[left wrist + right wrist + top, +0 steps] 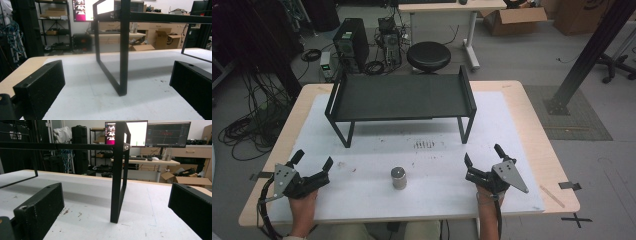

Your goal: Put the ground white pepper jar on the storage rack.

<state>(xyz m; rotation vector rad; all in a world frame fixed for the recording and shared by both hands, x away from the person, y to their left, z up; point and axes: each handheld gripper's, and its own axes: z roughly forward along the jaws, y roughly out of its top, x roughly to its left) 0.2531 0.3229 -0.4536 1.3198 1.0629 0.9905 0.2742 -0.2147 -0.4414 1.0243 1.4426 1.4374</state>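
Nearest the person, the left gripper (313,166) and right gripper (483,159) rest at the front corners of the worktop (522,107), both with jaws spread wide and holding nothing. Between them, well apart from each, a small metal cylinder (399,177) stands upright on the white mat. It looks narrow and tall, so a jaw arriving off-centre or from one side would likely knock it over and let it roll toward the front edge. Farther back stands the black shelf (399,96); its thin legs and low deck could catch a jaw or the cylinder if it is carried there too low.
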